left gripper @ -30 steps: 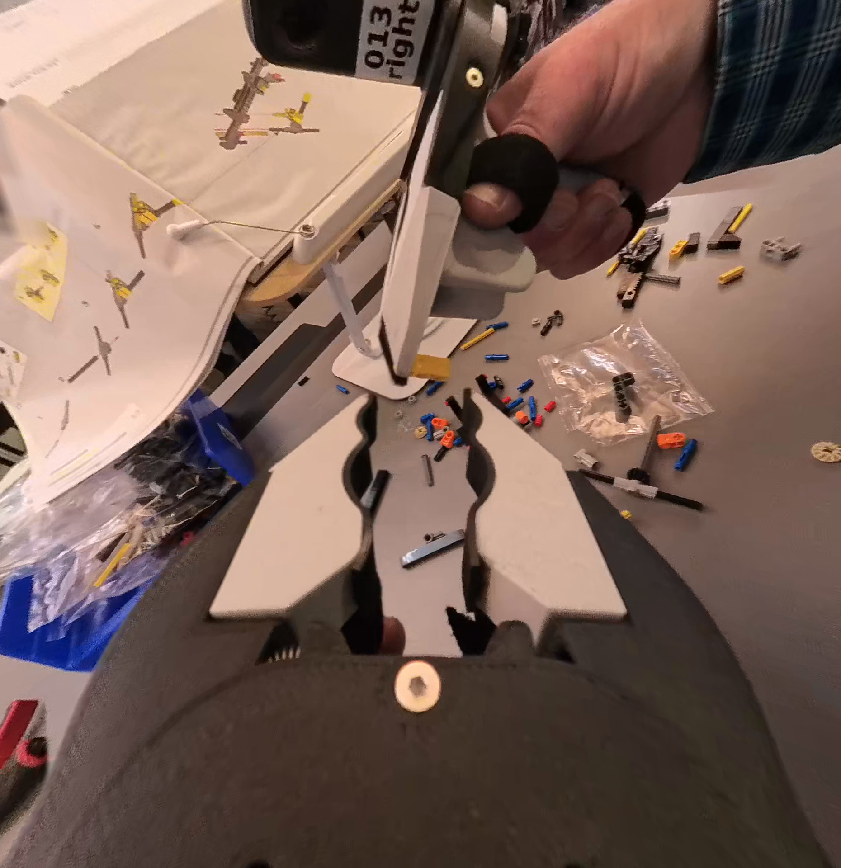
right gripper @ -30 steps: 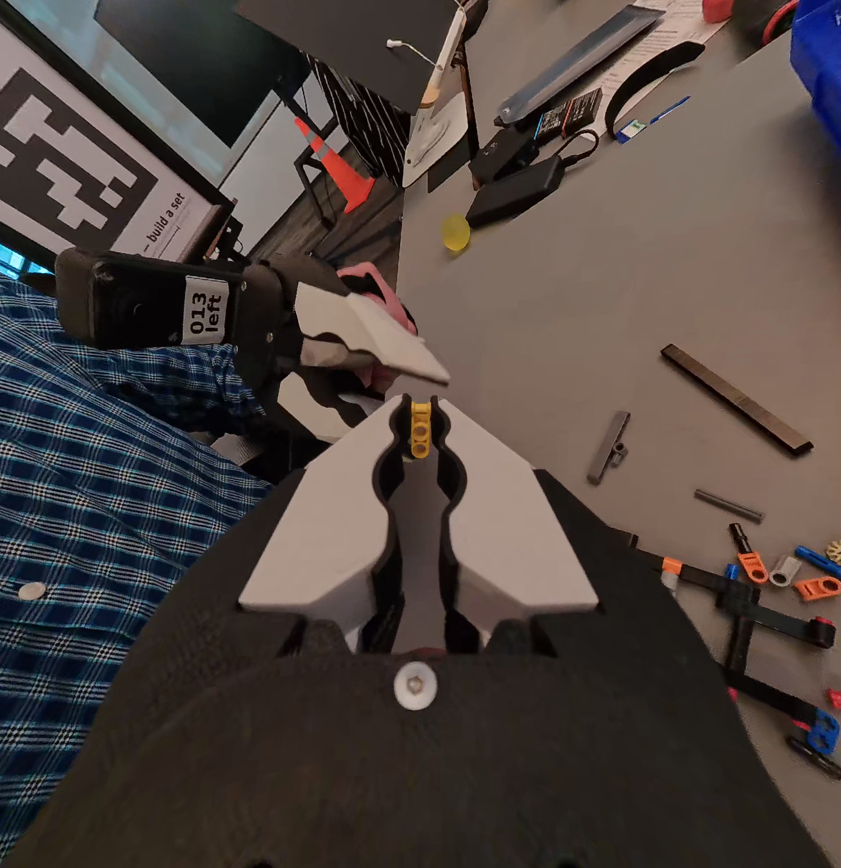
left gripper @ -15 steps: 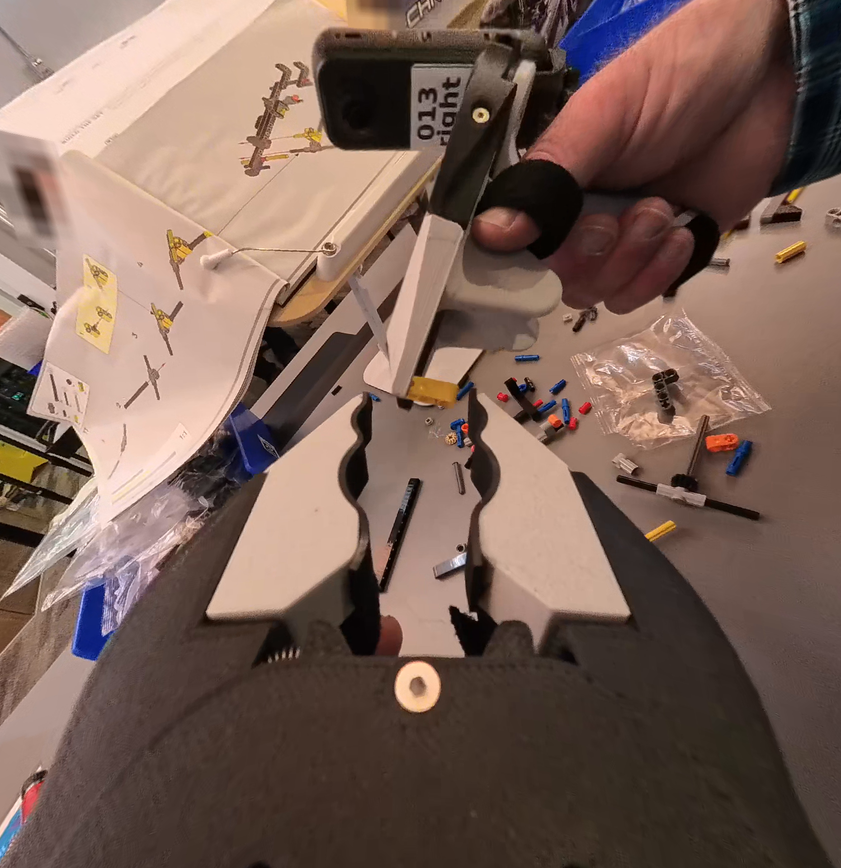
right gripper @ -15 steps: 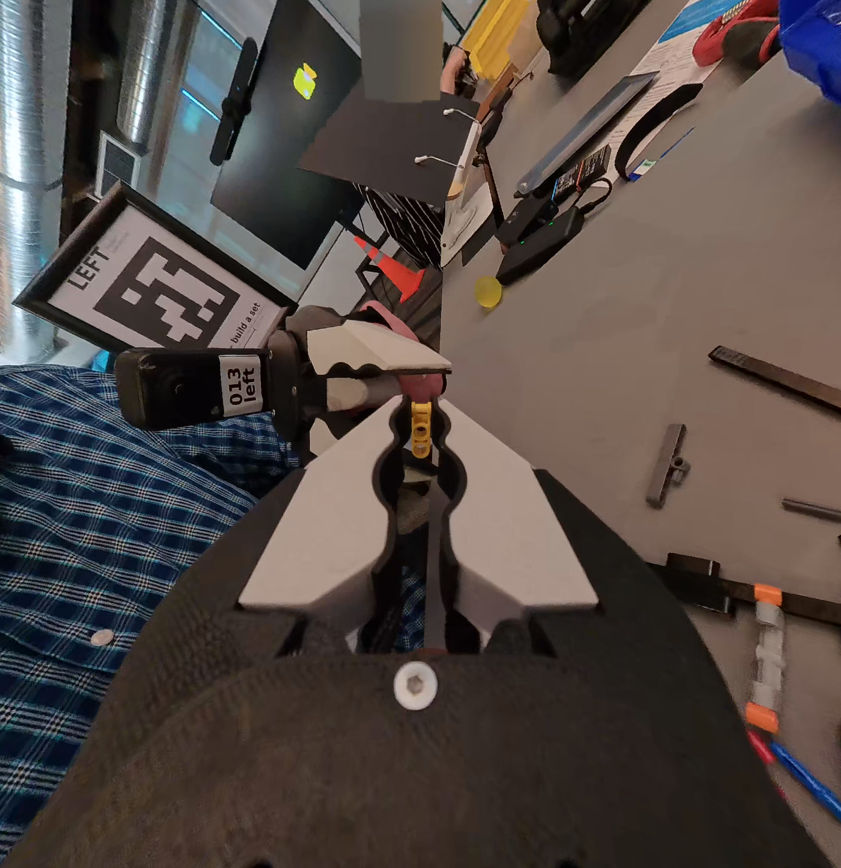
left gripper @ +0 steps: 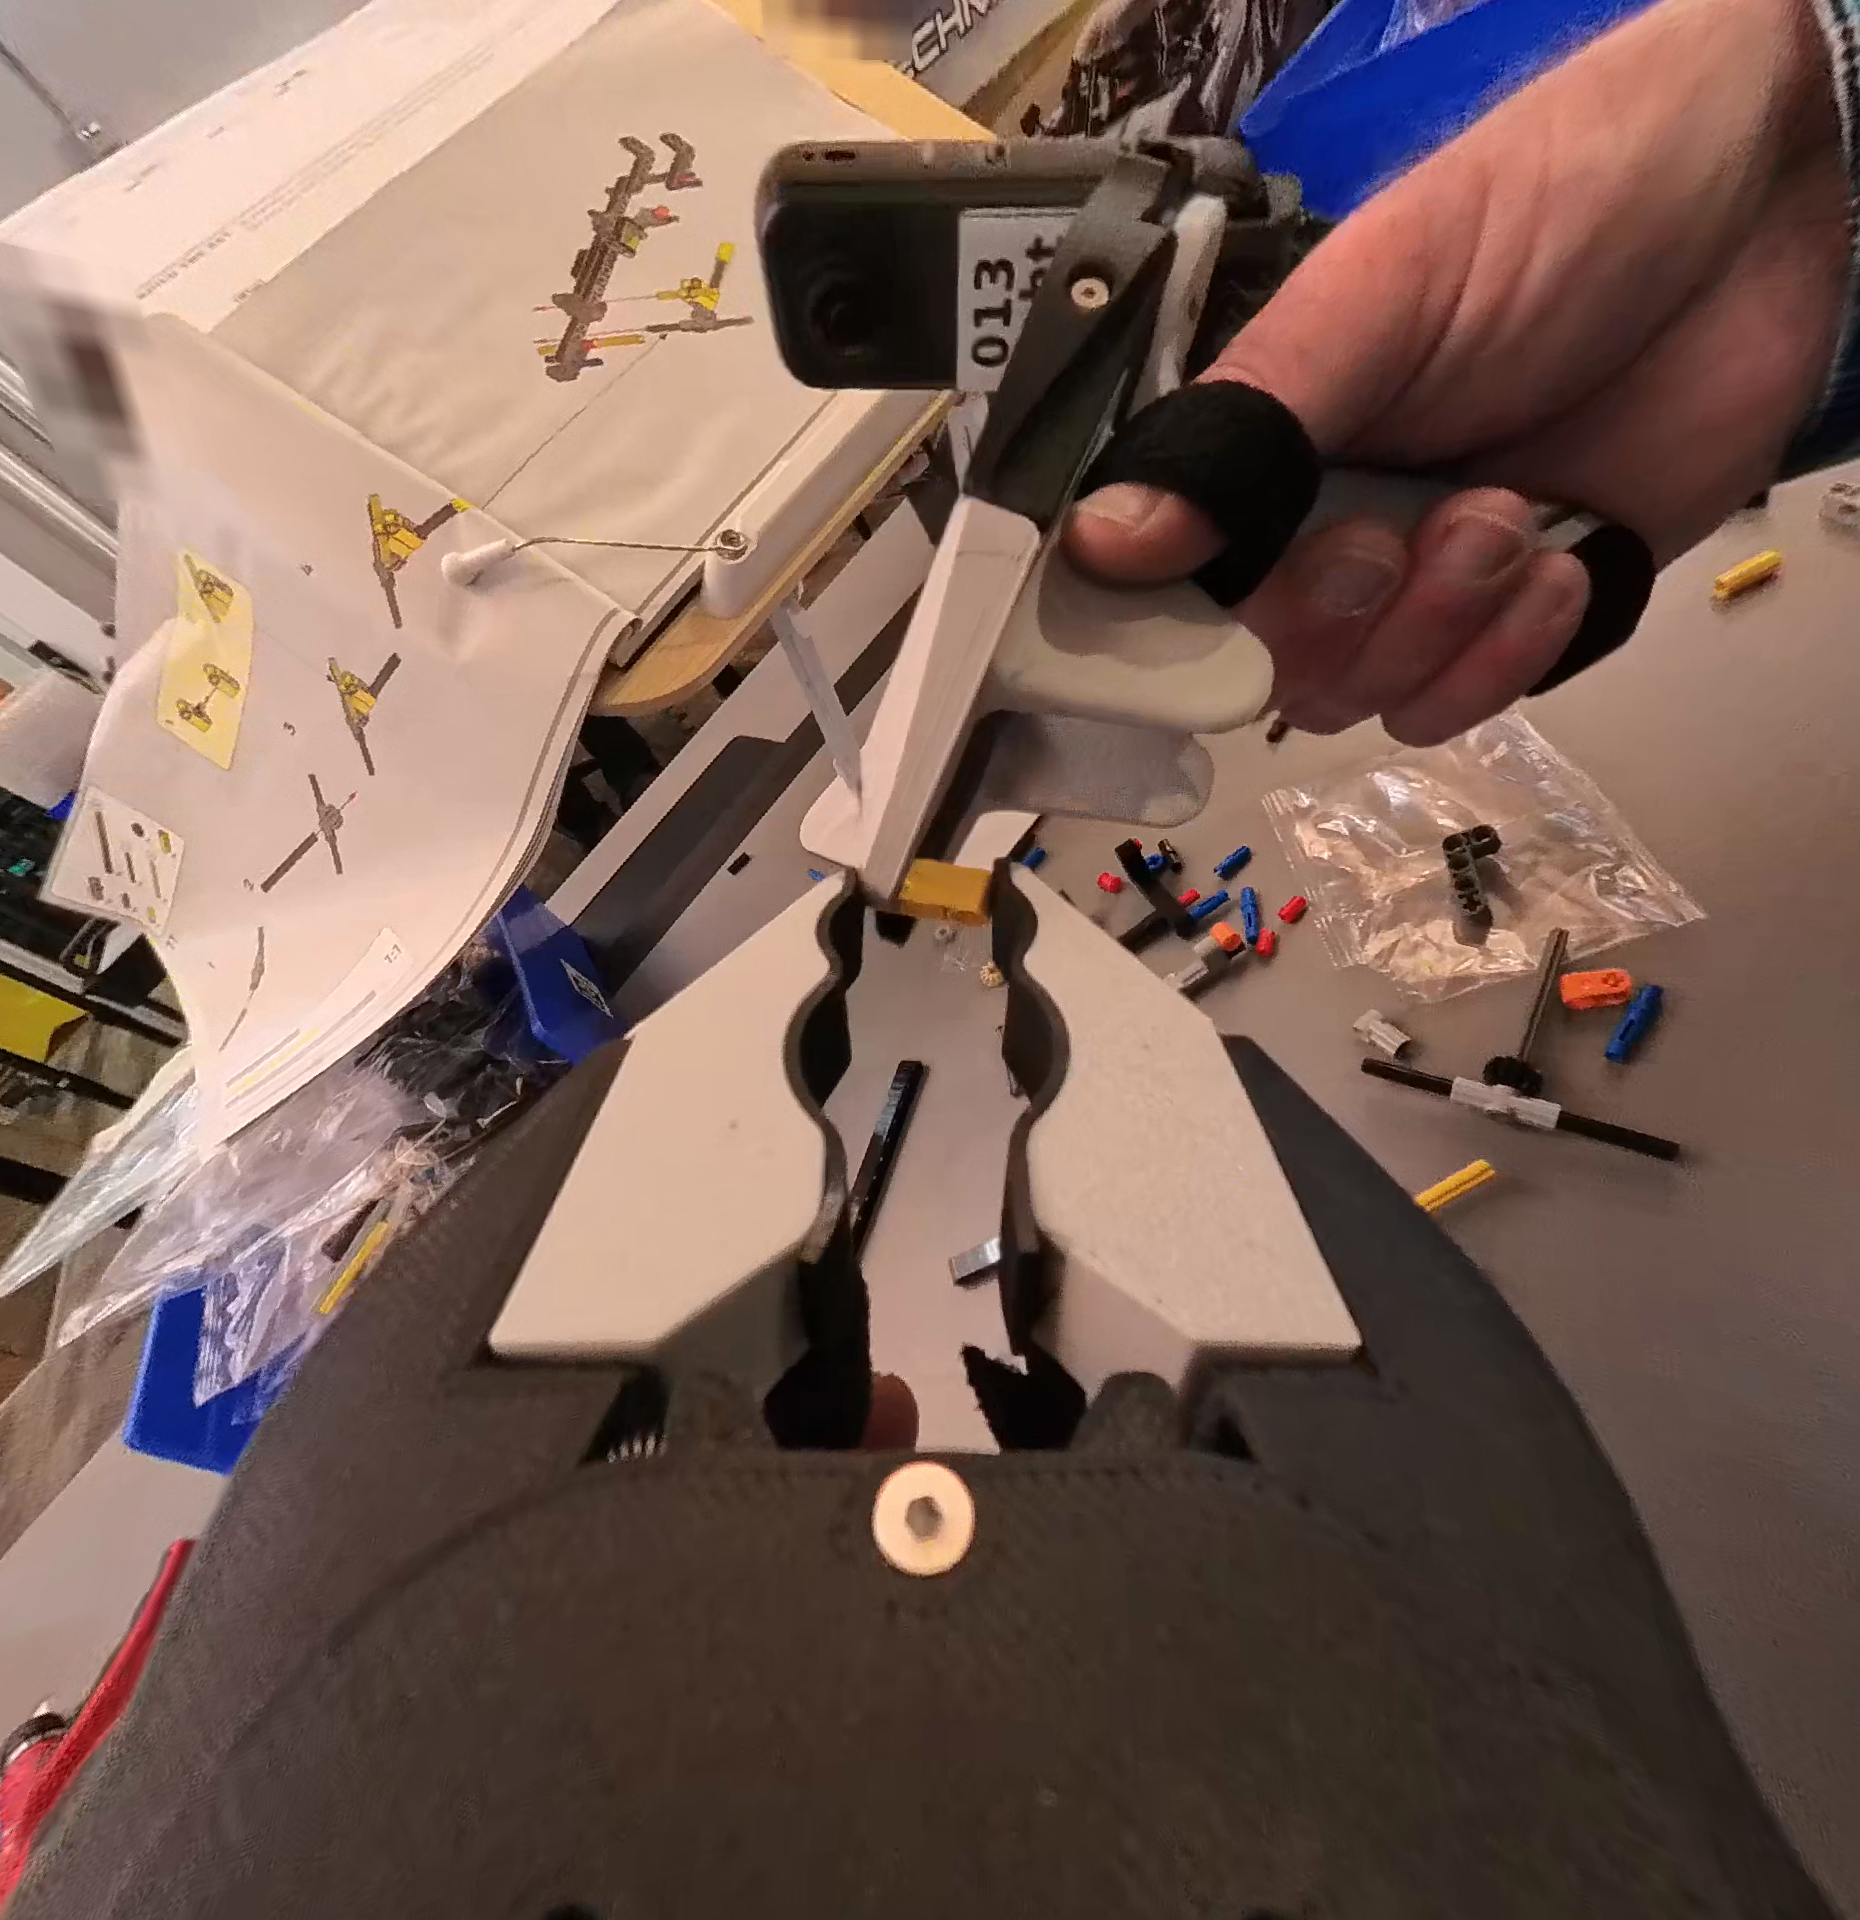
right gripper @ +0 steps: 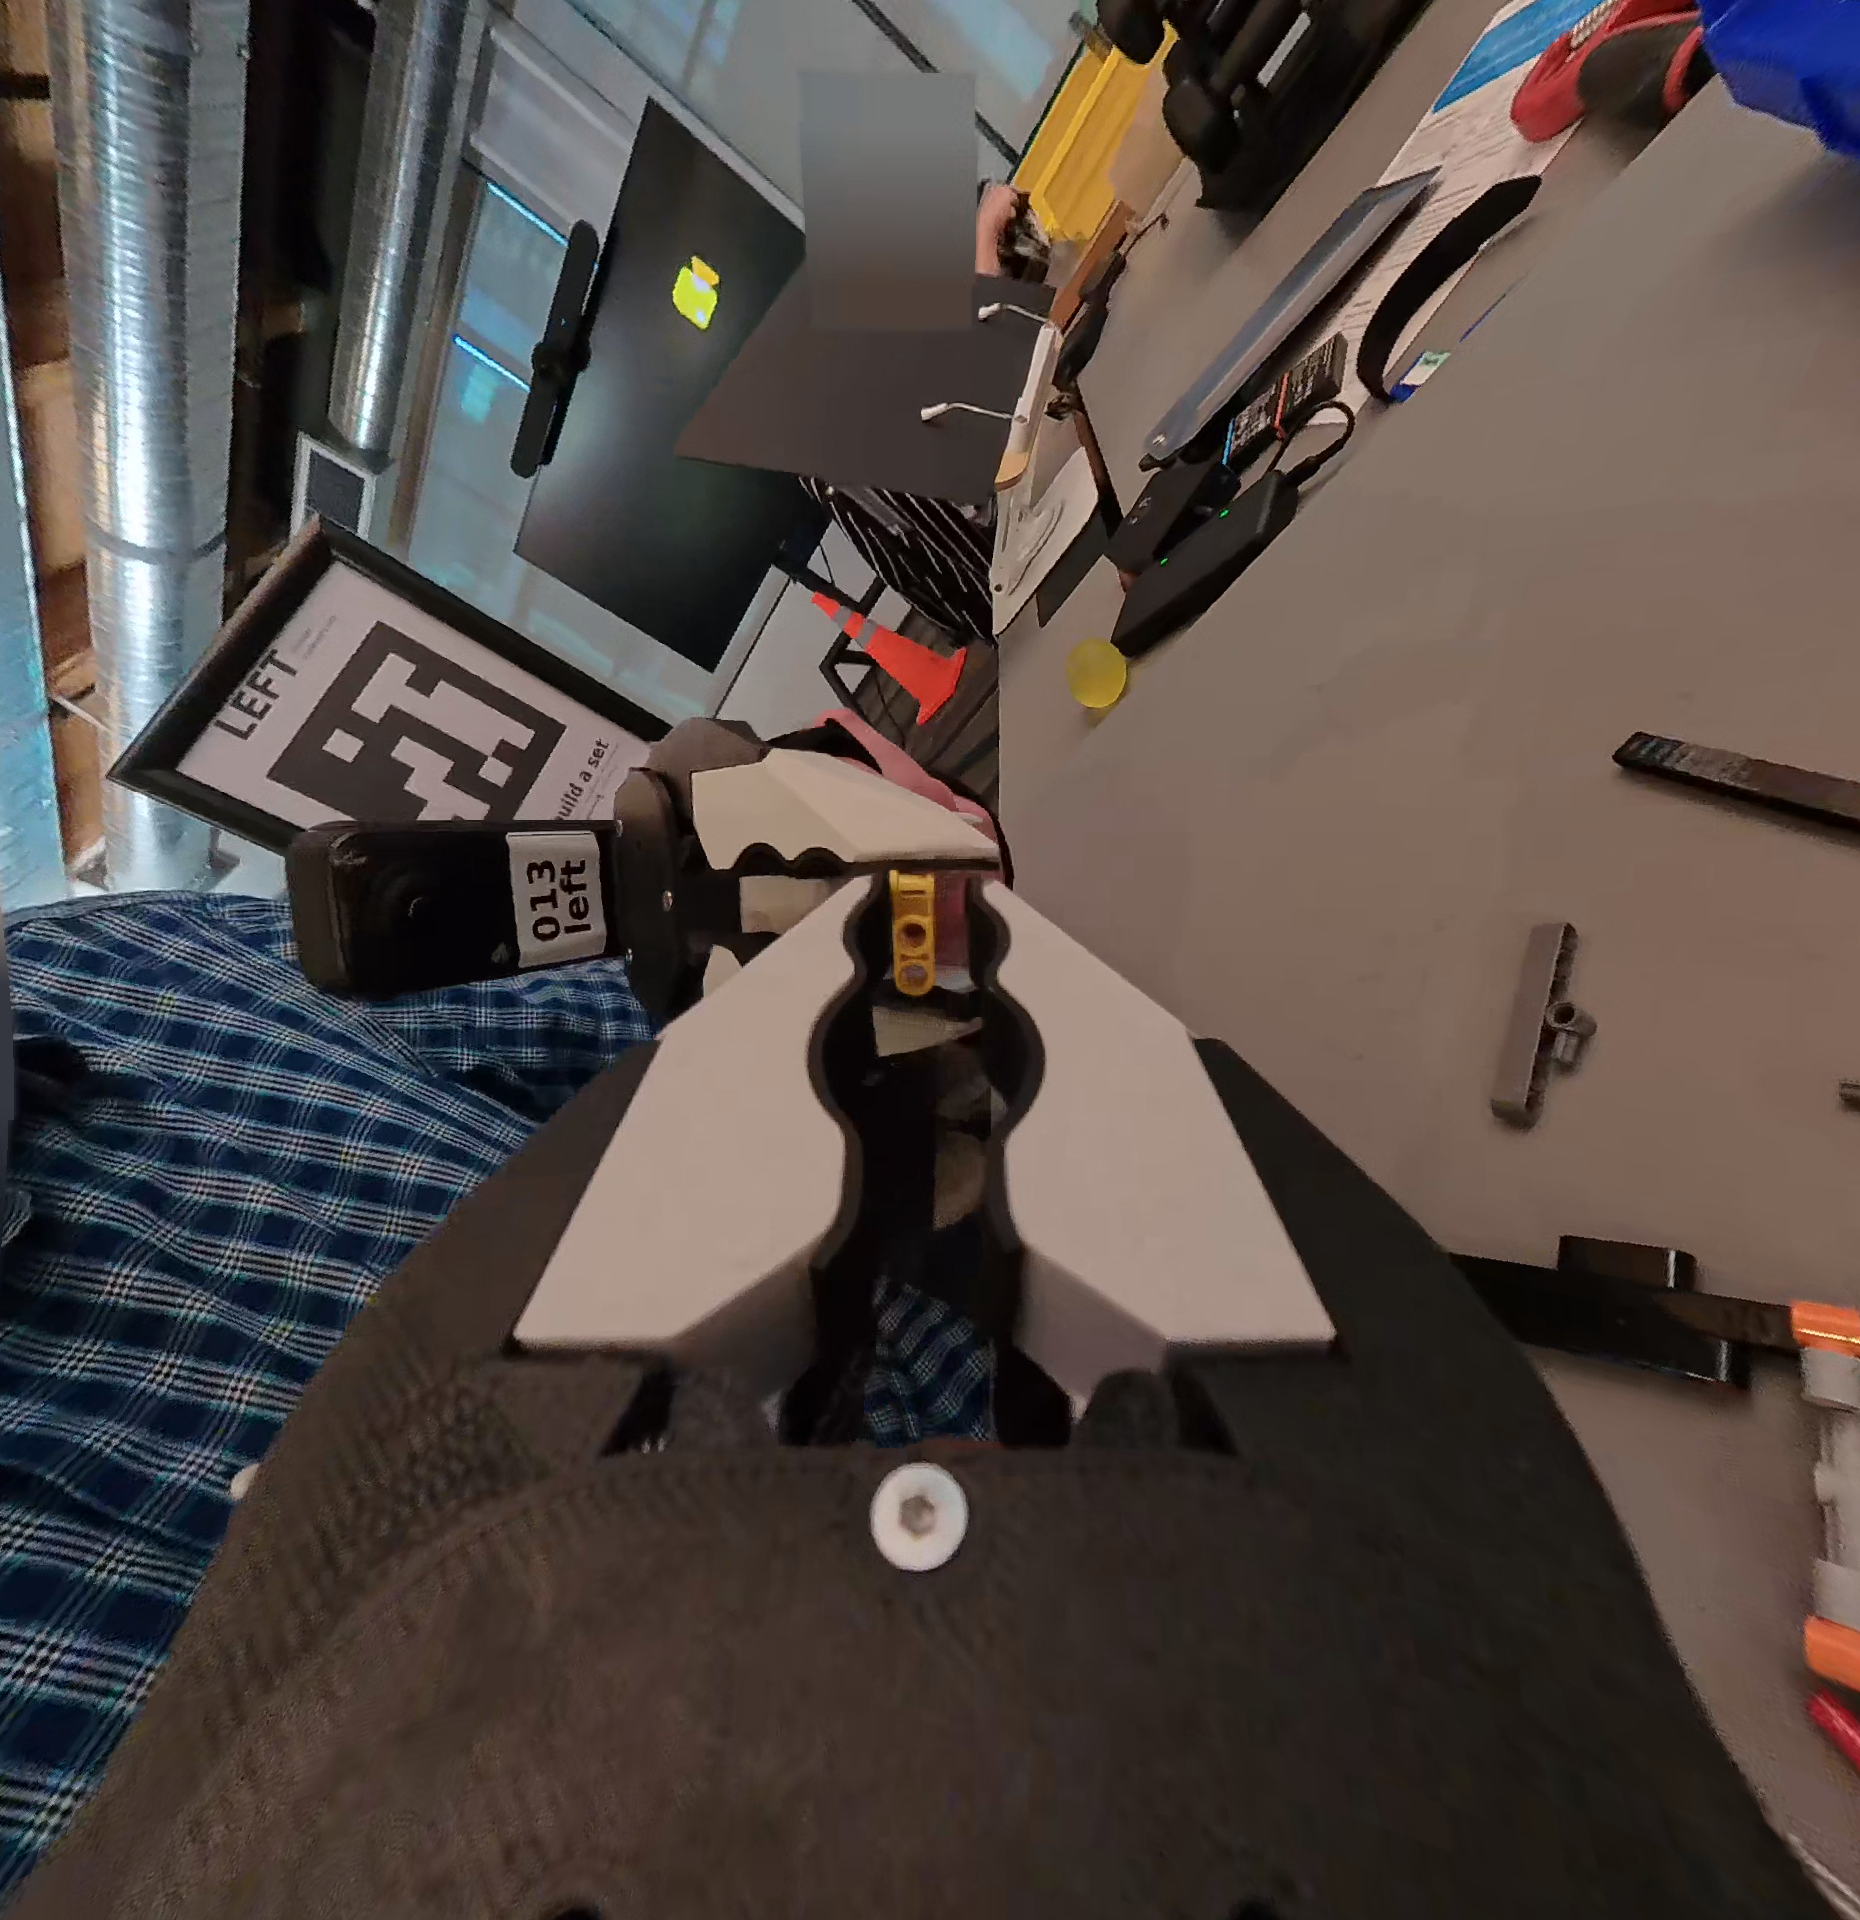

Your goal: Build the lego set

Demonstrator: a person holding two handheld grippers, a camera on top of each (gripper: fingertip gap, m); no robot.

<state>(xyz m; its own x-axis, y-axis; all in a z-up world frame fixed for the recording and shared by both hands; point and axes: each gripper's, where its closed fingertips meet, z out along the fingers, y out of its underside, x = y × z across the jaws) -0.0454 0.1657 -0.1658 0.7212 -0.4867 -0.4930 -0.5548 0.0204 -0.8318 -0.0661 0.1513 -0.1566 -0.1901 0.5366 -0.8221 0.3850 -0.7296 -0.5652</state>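
My right gripper (right gripper: 921, 894) is shut on a small yellow lego beam (right gripper: 913, 935), held at its tips above the grey table (right gripper: 1425, 623). In the left wrist view the right gripper (left gripper: 895, 883) comes down from above in a person's hand, and the yellow beam (left gripper: 941, 894) sticks out sideways from its tips. My left gripper (left gripper: 926, 894) is open and empty, and the yellow beam lies right between its fingertips. In the right wrist view the left gripper (right gripper: 905, 847) shows edge-on just beyond the yellow beam.
An open instruction booklet (left gripper: 469, 343) stands on a holder at the back left. Loose small pieces (left gripper: 1206, 914), a clear bag (left gripper: 1466, 873), a black axle assembly (left gripper: 1508, 1101) and a long black beam (left gripper: 884, 1132) lie on the table. Bags of parts (left gripper: 230, 1195) are at the left. The black axle assembly (left gripper: 1508, 1101) sits 15 cm or so from the ends of my left fingers.
The two grippers have come together. The yellow beam, which was ahead of my left fingertips, now sits between them. The right gripper stays shut on it and the left stays open.
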